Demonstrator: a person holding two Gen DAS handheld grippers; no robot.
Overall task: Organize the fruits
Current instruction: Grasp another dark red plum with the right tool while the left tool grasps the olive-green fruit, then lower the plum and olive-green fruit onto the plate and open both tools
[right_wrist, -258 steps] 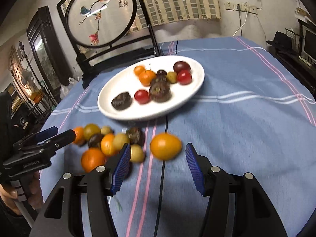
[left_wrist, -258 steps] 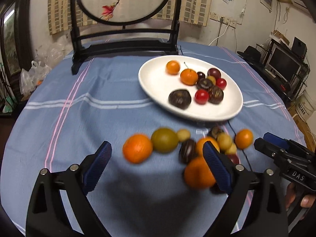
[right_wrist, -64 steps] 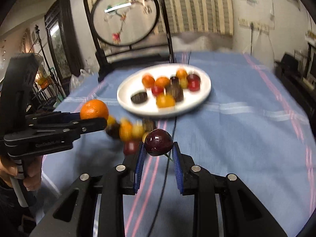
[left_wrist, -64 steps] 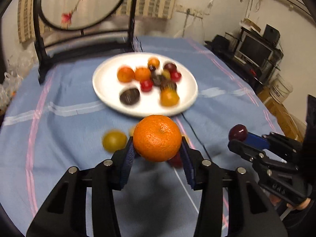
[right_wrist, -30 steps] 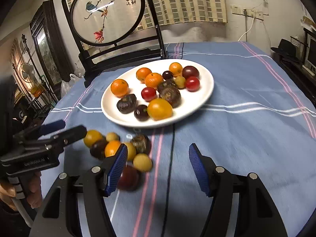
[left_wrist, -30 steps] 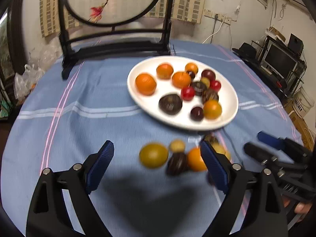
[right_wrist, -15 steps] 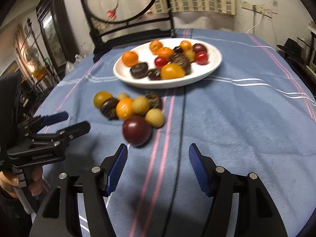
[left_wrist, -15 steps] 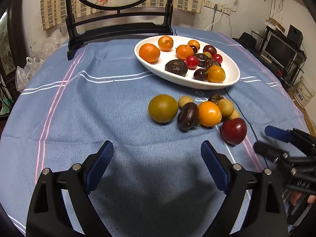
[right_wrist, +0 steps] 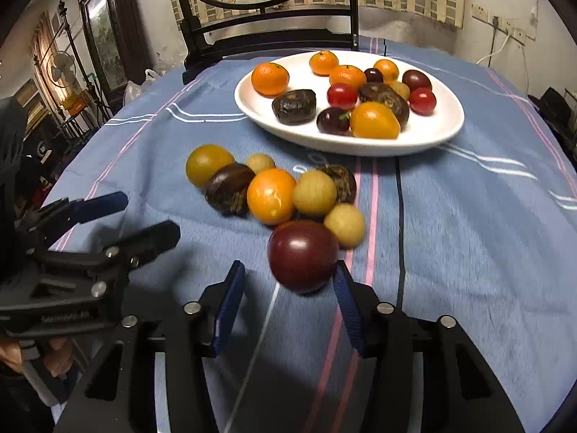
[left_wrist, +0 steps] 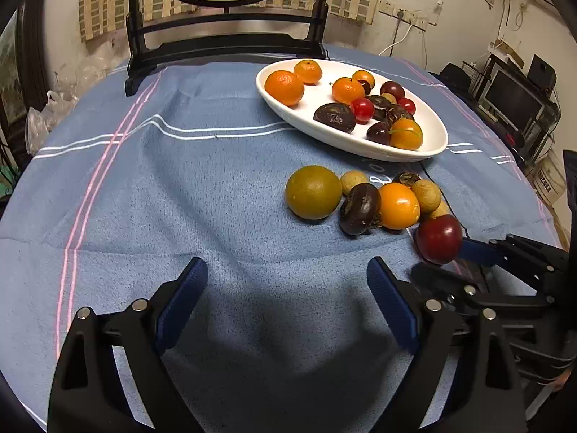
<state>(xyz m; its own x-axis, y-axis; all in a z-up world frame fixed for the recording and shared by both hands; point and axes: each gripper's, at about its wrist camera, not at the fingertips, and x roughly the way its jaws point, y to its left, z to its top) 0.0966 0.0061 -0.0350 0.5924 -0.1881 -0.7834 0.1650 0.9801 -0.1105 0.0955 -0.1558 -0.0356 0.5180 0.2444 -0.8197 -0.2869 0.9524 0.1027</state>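
Note:
A white plate (left_wrist: pixel 431 128) (right_wrist: pixel 434 128) at the back holds several oranges, cherry tomatoes and dark fruits. In front of it a loose cluster lies on the blue cloth: a green-yellow citrus (left_wrist: pixel 313 192) (right_wrist: pixel 207 162), a dark brown fruit (left_wrist: pixel 360 208), an orange fruit (left_wrist: pixel 398 205) (right_wrist: pixel 271 195), small yellow fruits and a dark red plum (left_wrist: pixel 438 238) (right_wrist: pixel 303 254). My right gripper (right_wrist: pixel 288 274) (left_wrist: pixel 447 263) has the plum between its fingertips. Its jaws are closing, and the left pad still stands off the fruit. My left gripper (left_wrist: pixel 285 306) (right_wrist: pixel 144 216) hangs open and empty, left of the cluster.
A black wooden stand (left_wrist: pixel 223 43) with a round painted screen rises at the table's far edge. A thin black cable (right_wrist: pixel 399 216) runs across the cloth from the plate toward me. Shelves and a monitor (left_wrist: pixel 512 97) stand beyond the table's right edge.
My right gripper has moved forward and down to the dark red plum, and its jaws have narrowed around it. The left gripper came a little lower at first, then held still.

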